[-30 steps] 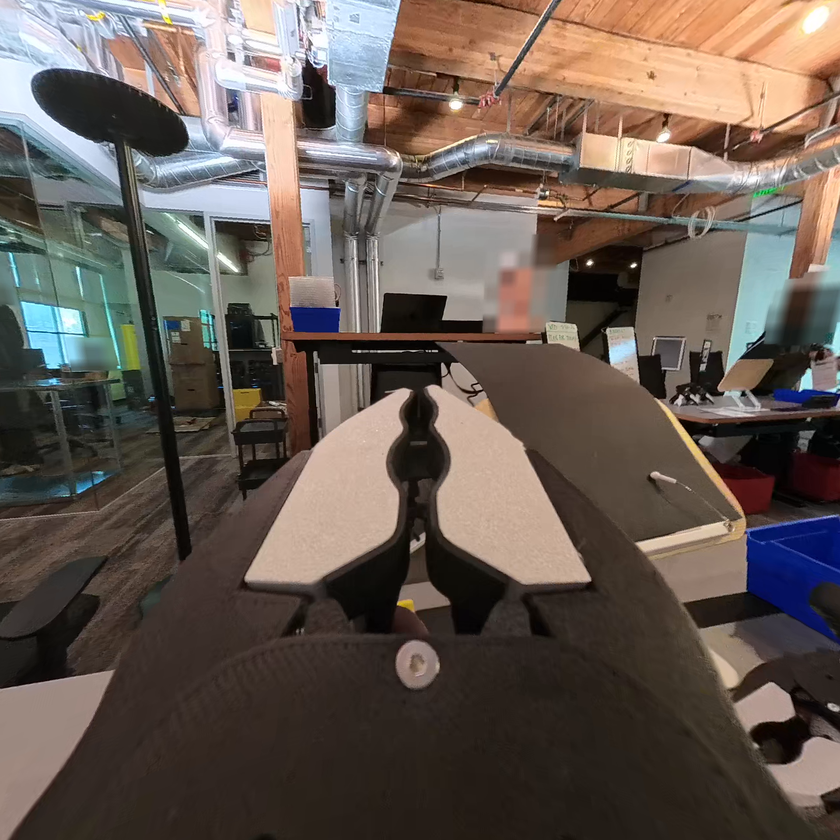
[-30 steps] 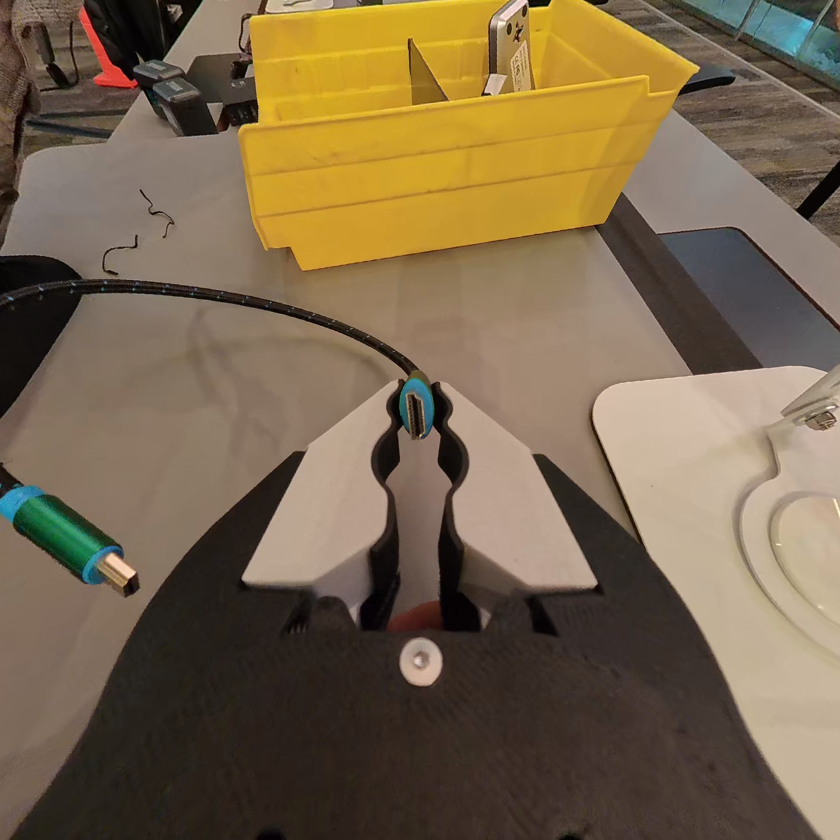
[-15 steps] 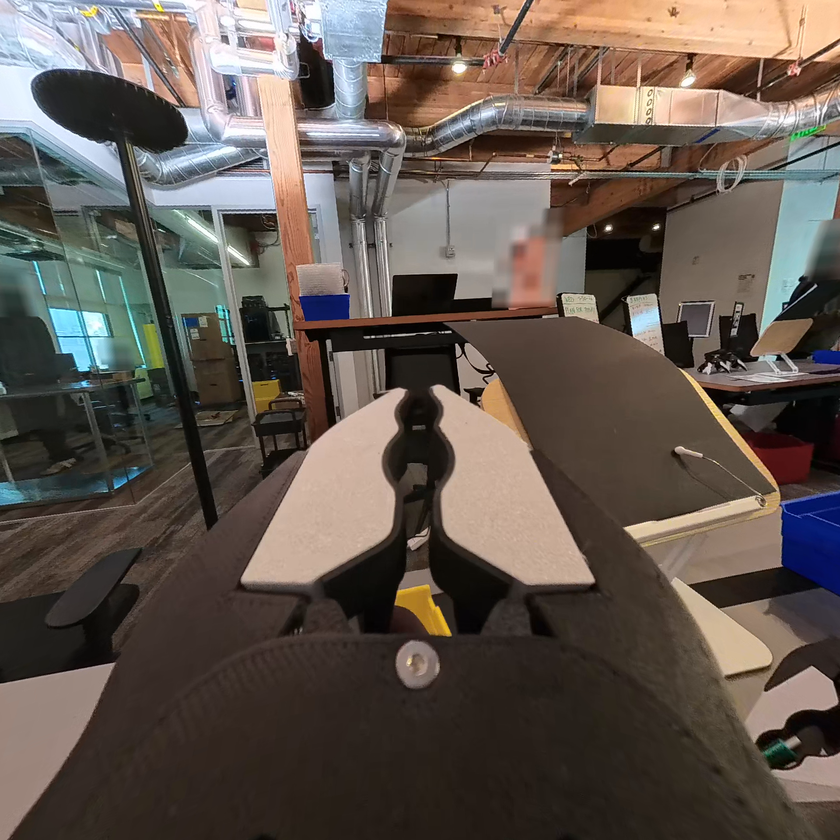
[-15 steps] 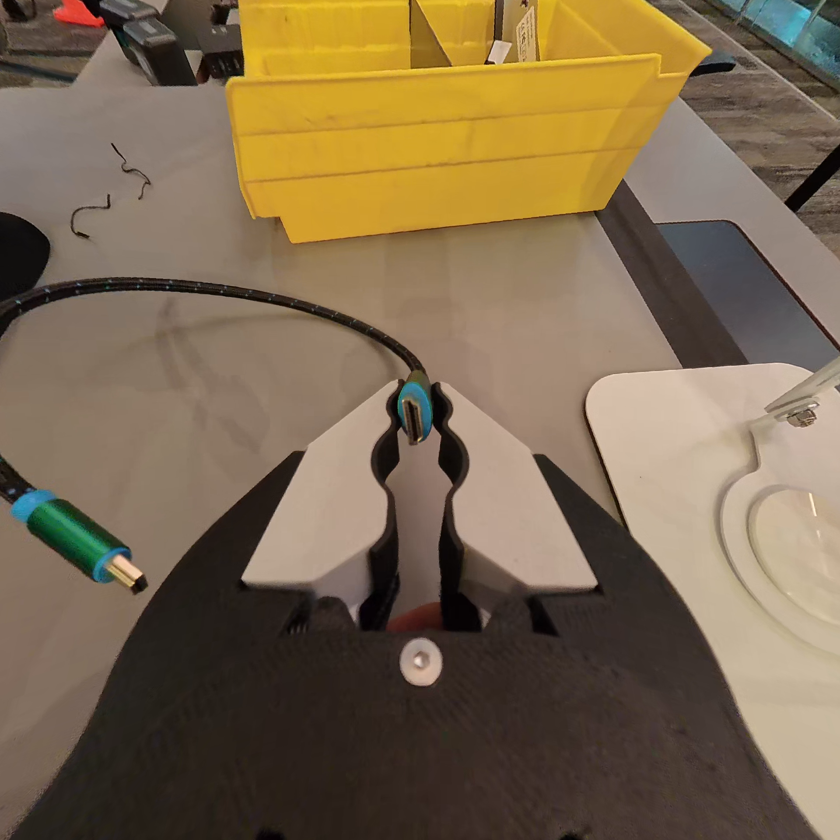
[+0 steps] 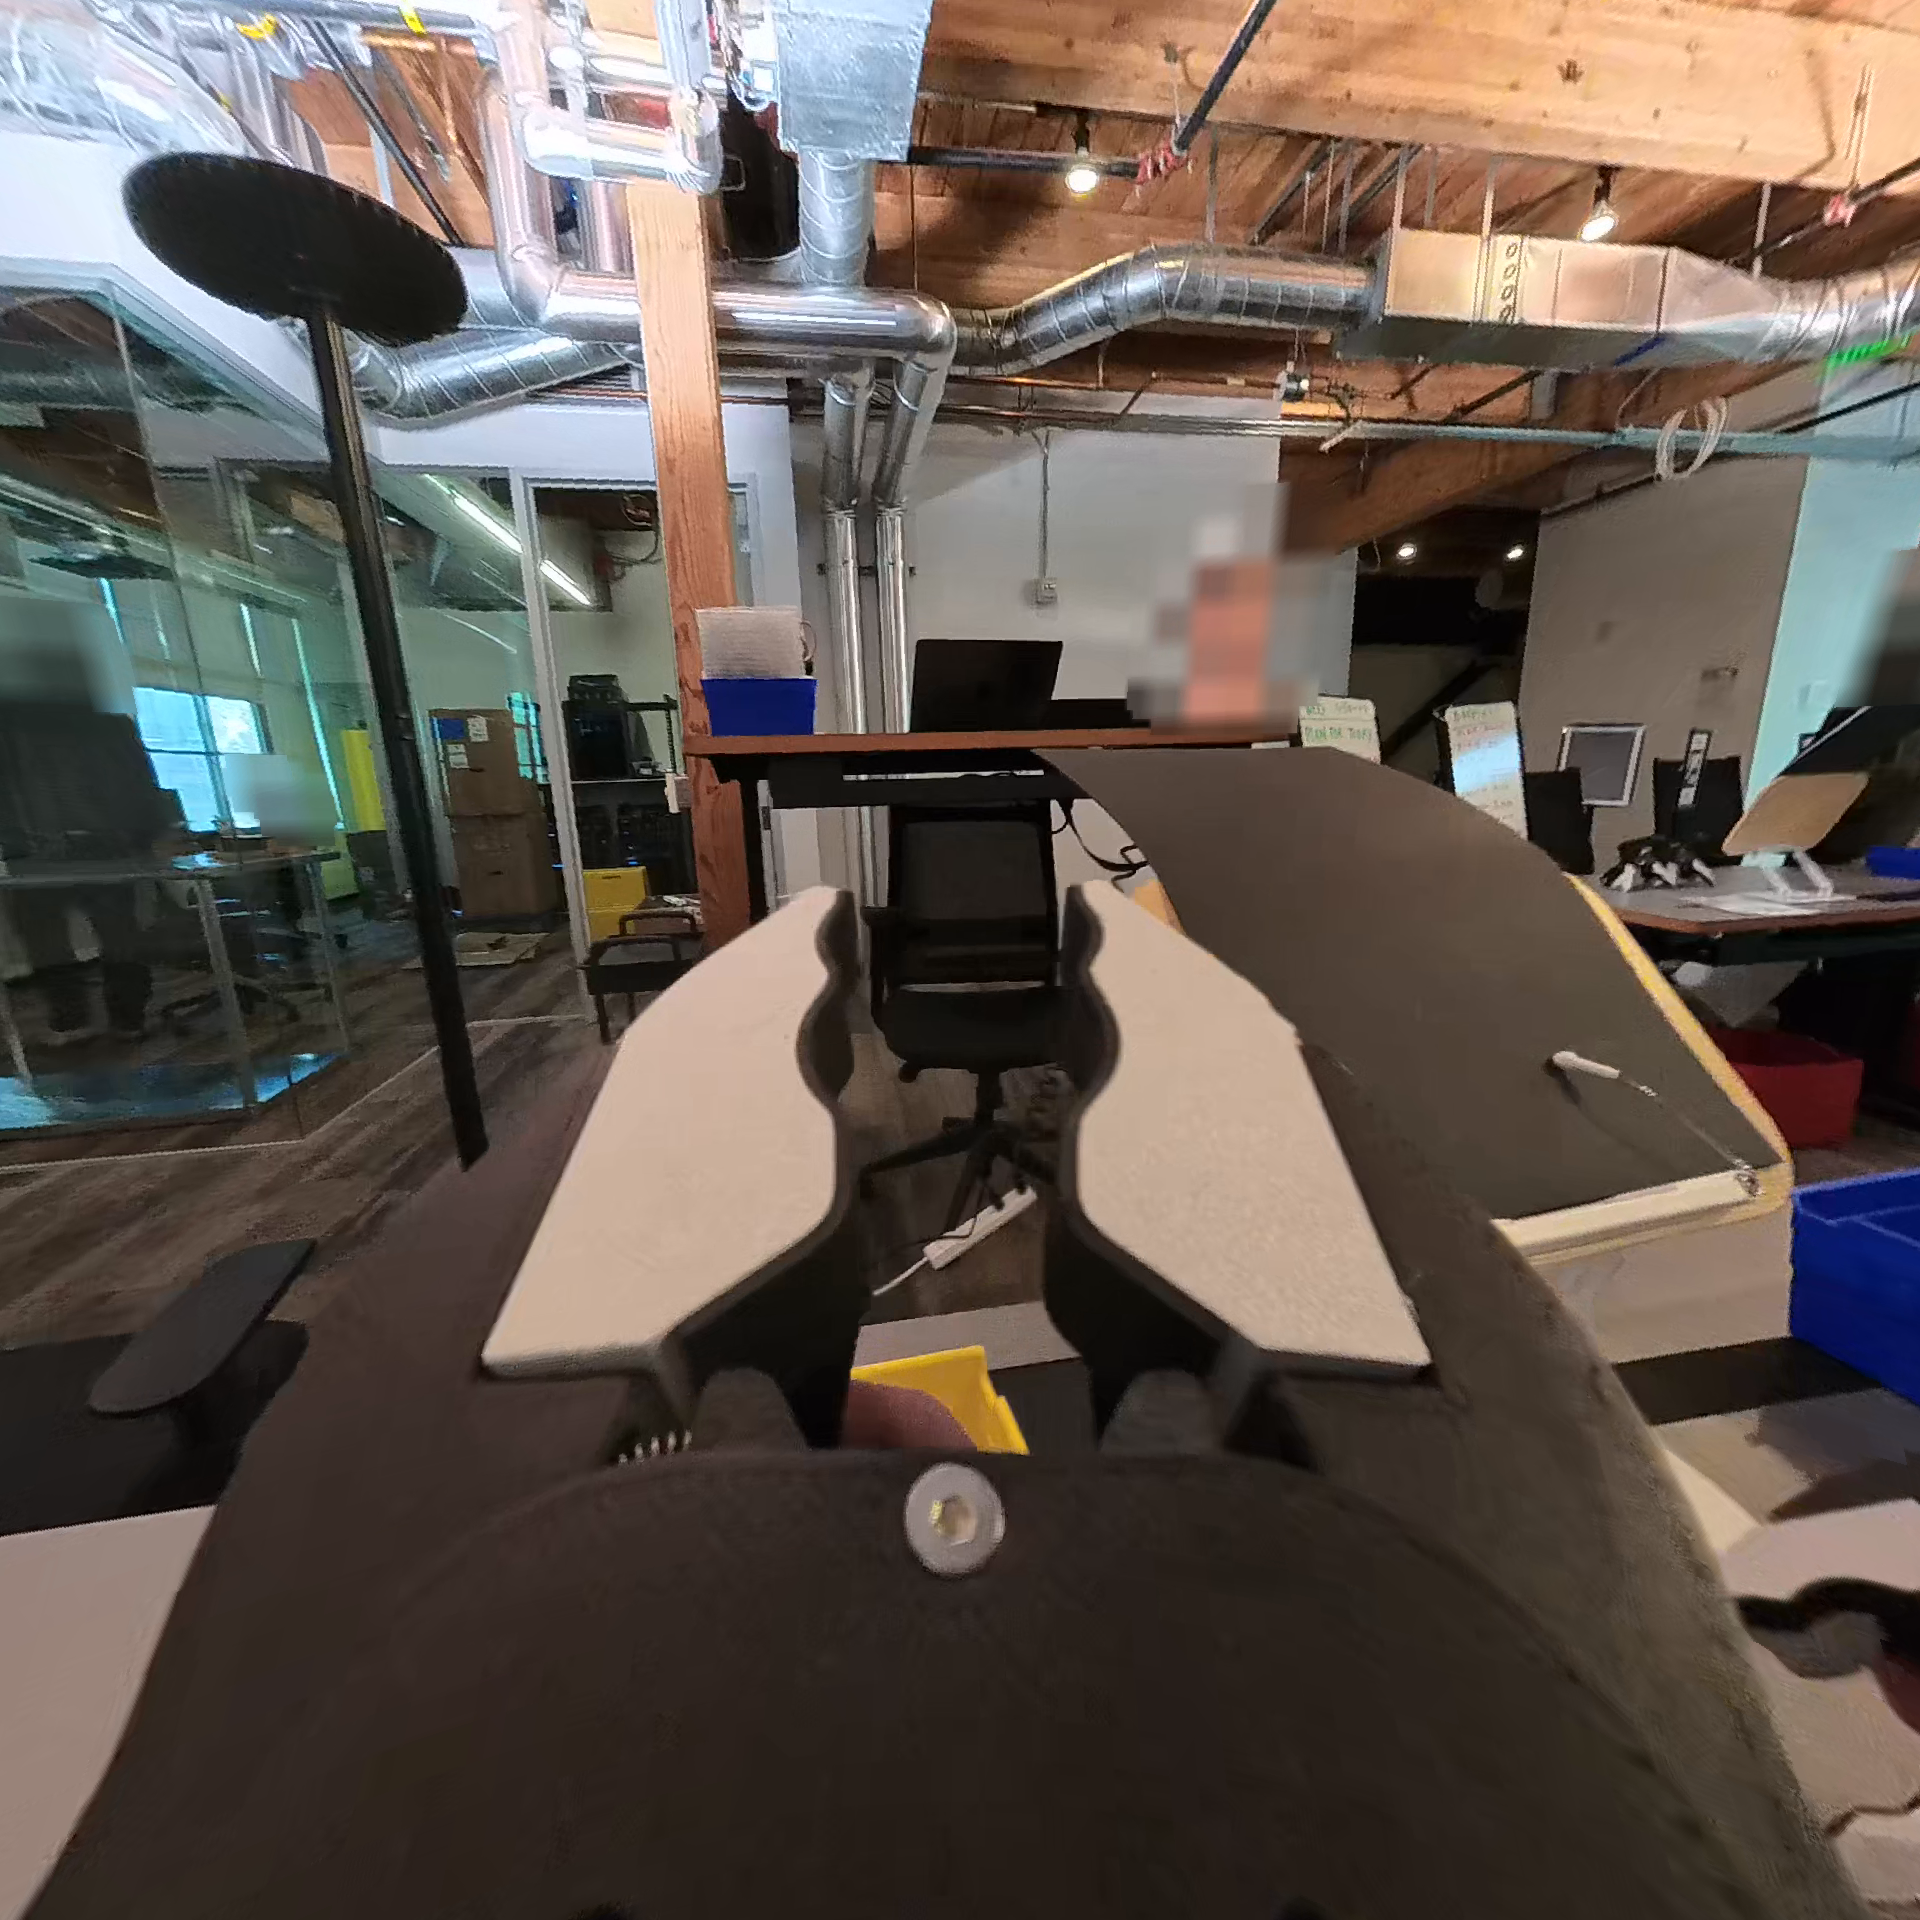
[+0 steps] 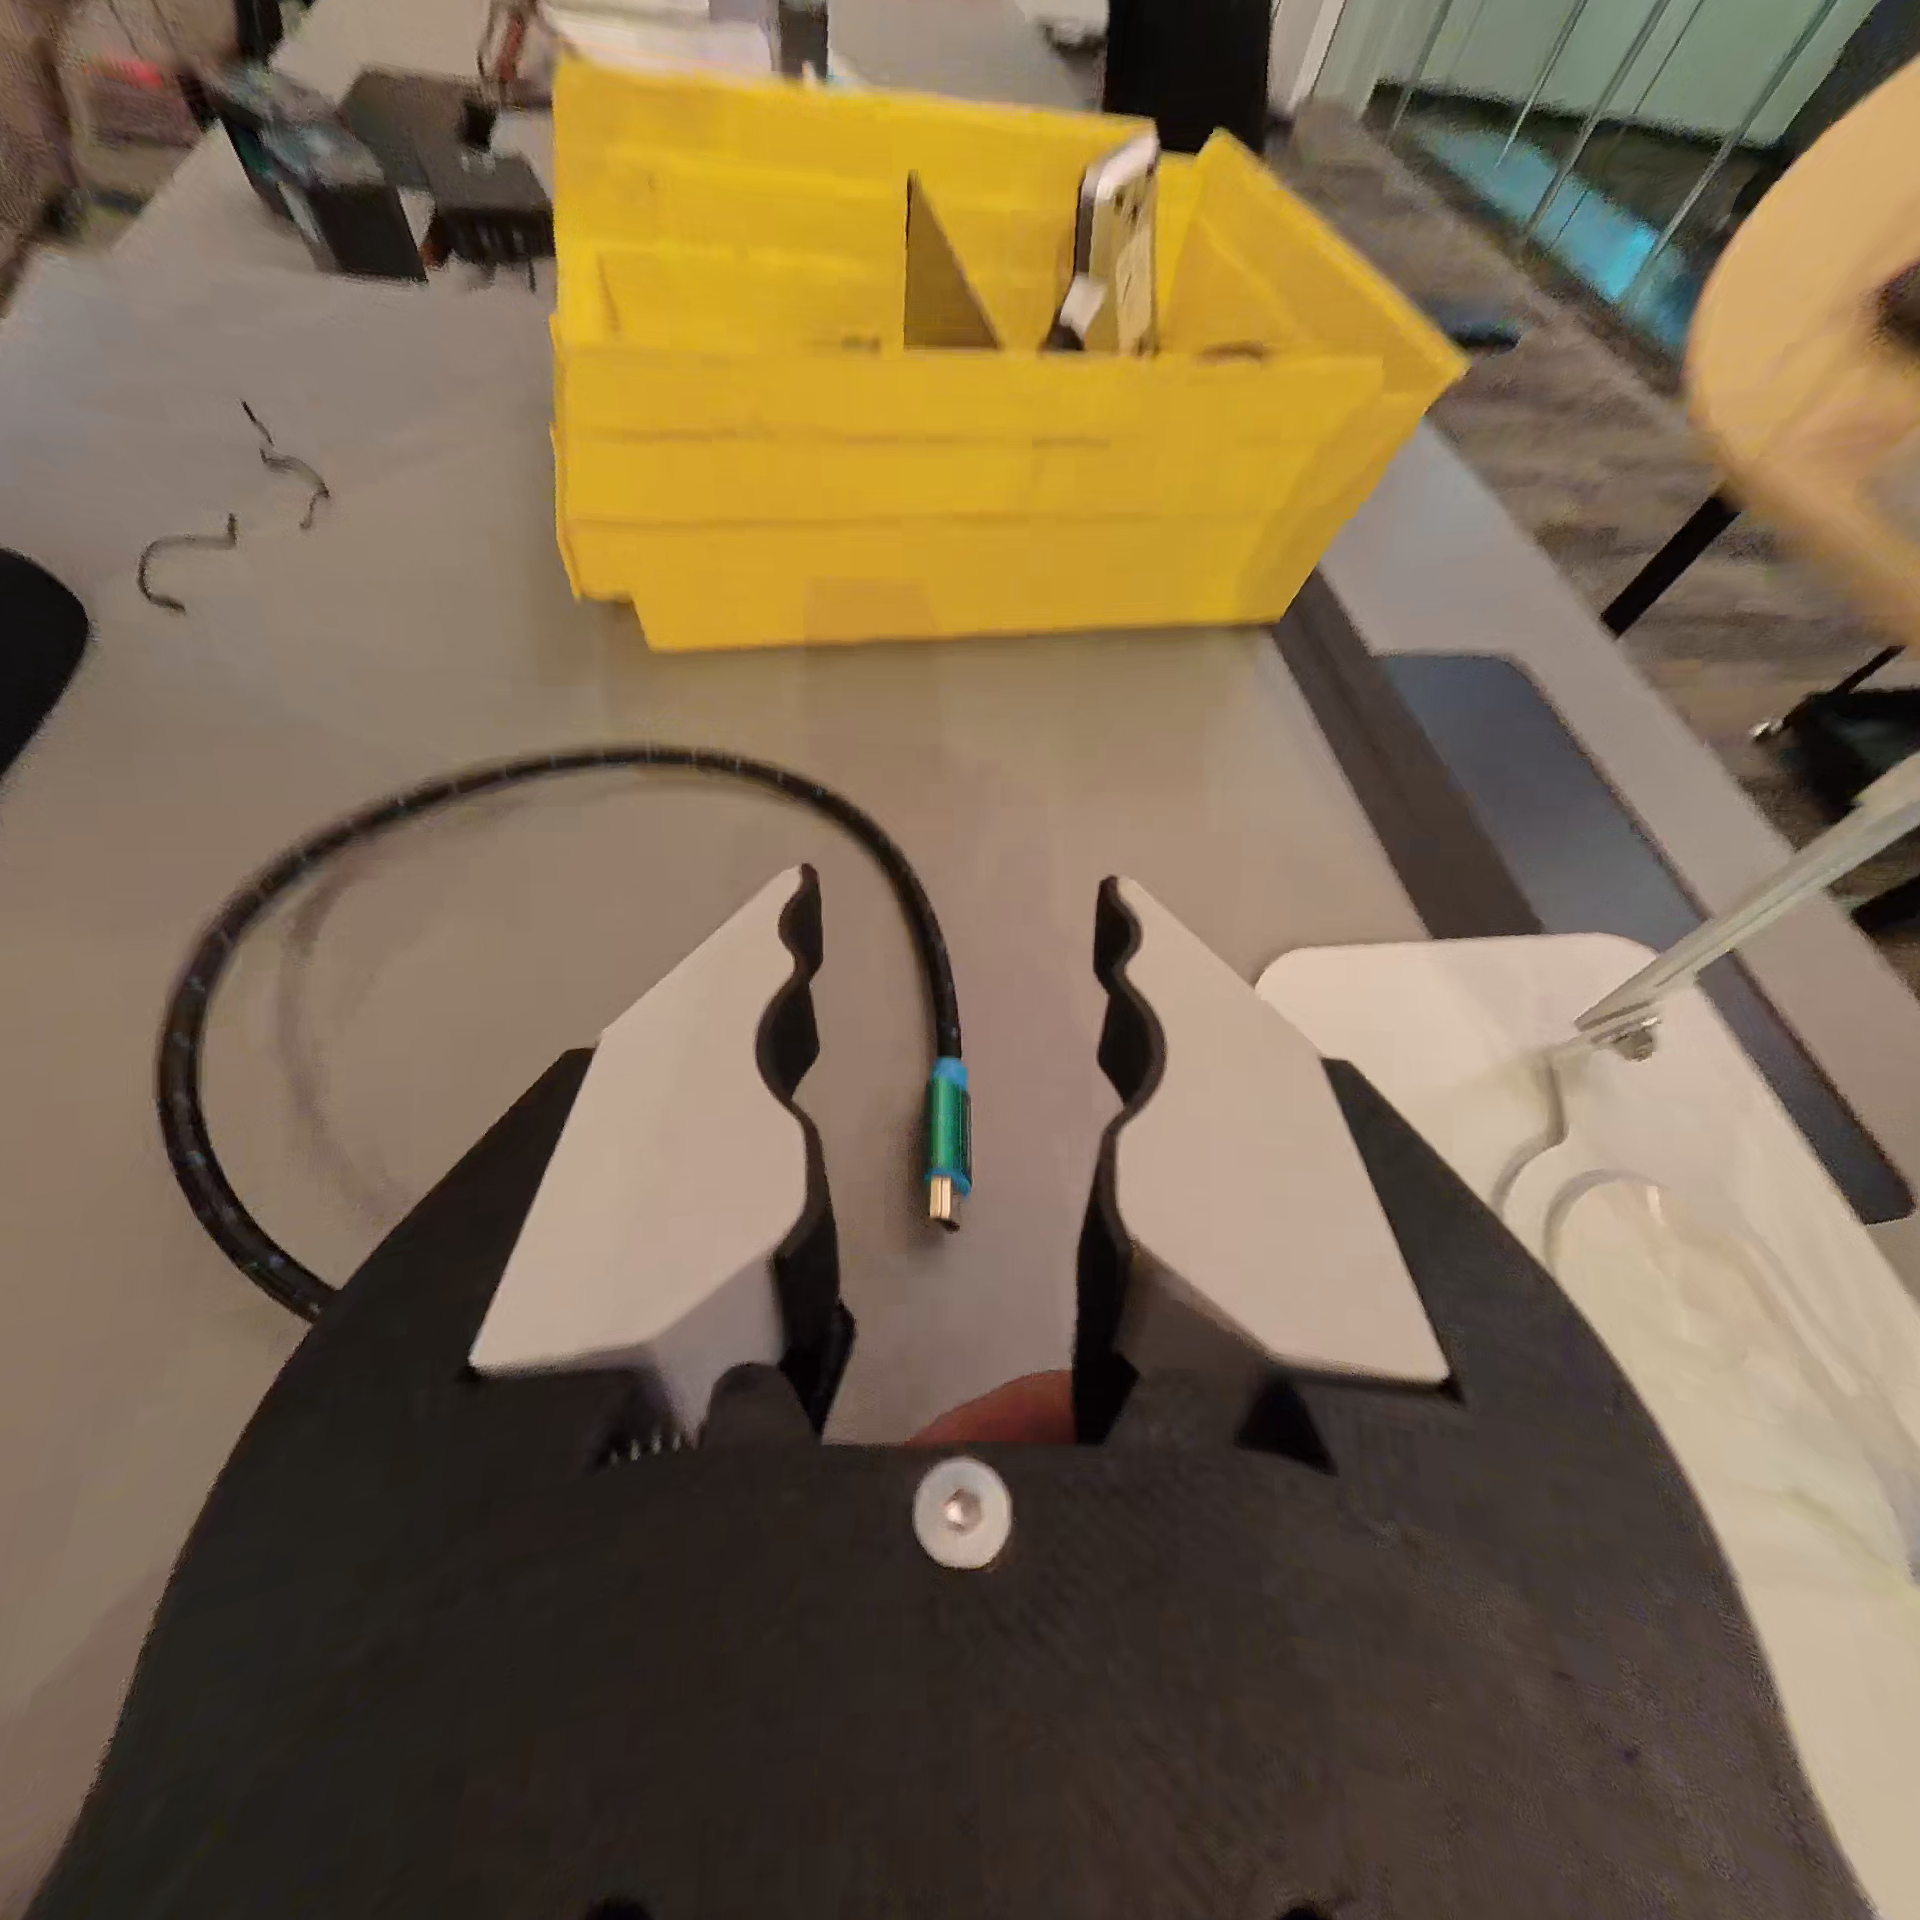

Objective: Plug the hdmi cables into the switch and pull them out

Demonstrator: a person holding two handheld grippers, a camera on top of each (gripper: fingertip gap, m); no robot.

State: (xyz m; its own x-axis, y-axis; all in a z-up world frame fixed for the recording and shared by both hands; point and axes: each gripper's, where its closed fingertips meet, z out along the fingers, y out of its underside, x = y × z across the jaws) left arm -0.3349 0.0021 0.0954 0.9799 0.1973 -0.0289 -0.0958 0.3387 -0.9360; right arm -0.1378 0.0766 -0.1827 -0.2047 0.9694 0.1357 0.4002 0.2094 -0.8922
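Note:
In the right wrist view my right gripper [image 6: 954, 894] is open, and nothing is between its pads. A black braided HDMI cable [image 6: 499, 774] lies in a loop on the grey table [image 6: 416, 675]. Its green plug with blue rings [image 6: 950, 1132] rests on the table below the gap between my fingers, untouched. In the left wrist view my left gripper [image 5: 961, 914] is open and empty, raised and pointing out into the room. A silver device [image 6: 1117, 244] stands upright inside the yellow bin [image 6: 935, 468].
The yellow bin stands at the back of the table. A white base with a clear lens [image 6: 1610, 1195] is at the right. Thin black wire scraps [image 6: 192, 551] lie at the left. Black devices [image 6: 343, 197] sit at the far left. A black curved panel [image 5: 1403, 987] is right of my left gripper. There is about 35 cm between the tips of the two grippers. The silver device [image 6: 1117, 244] lies around 30 cm away from my left fingertips.
My right gripper opened and let go of the plug, which now lies on the table between the fingers. My left gripper went from shut to open, holding nothing throughout.

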